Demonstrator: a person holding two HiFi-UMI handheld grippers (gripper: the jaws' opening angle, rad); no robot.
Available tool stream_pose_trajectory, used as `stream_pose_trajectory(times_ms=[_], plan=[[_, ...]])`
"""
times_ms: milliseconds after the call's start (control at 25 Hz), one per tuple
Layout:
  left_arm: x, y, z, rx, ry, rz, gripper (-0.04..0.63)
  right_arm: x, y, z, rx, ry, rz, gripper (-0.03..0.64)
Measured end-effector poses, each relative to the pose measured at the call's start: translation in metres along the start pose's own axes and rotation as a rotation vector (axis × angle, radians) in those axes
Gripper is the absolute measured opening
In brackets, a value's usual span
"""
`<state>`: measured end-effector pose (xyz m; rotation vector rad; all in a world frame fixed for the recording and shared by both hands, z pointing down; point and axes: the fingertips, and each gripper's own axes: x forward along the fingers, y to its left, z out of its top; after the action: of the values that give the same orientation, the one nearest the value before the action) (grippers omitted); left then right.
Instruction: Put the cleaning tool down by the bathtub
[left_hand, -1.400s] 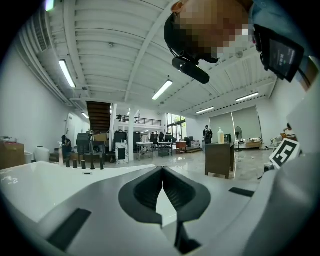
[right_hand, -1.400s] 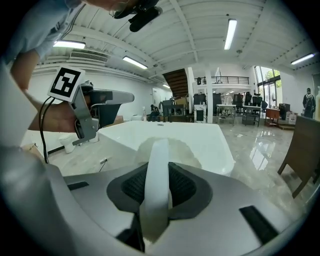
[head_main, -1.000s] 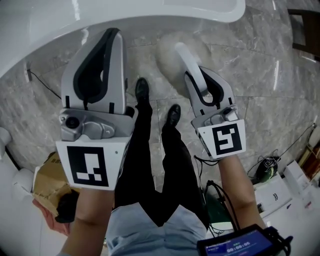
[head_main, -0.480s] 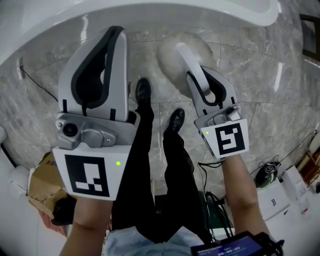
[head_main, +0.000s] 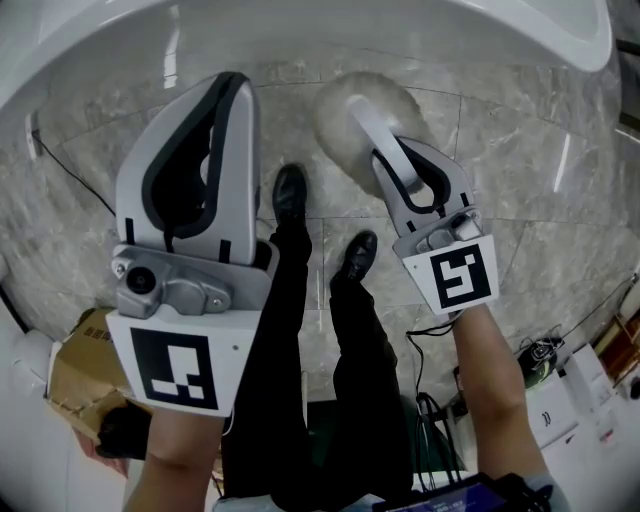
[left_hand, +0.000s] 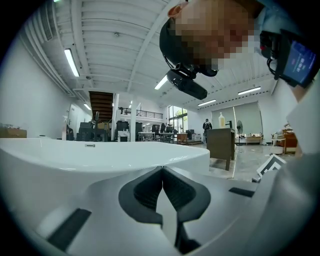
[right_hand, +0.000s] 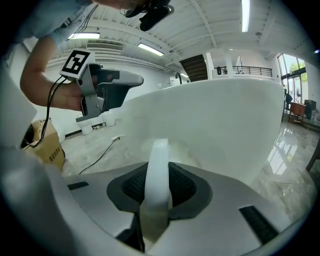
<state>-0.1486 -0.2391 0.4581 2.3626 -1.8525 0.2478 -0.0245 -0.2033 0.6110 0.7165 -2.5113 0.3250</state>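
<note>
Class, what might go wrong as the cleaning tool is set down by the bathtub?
The right gripper grips the cleaning tool only by its thin white handle, the round fluffy head beyond its jaws, so it may tip when released. The head sits close to the bathtub and could knock it. A shoe nearby might catch it.

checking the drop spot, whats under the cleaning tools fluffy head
Marble floor beside the bathtub shows around the cleaning tool's head; the patch directly beneath is covered, contact unclear.
</note>
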Motion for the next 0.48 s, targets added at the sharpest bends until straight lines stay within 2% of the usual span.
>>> stream_pose_trajectory(times_ms=[480], plan=[[0.008, -0.005, -0.056, -0.007, 0.022, 0.014, 0.017, 0.041, -0.003, -0.059, -0.096, 0.019, 0.113, 0.103]])
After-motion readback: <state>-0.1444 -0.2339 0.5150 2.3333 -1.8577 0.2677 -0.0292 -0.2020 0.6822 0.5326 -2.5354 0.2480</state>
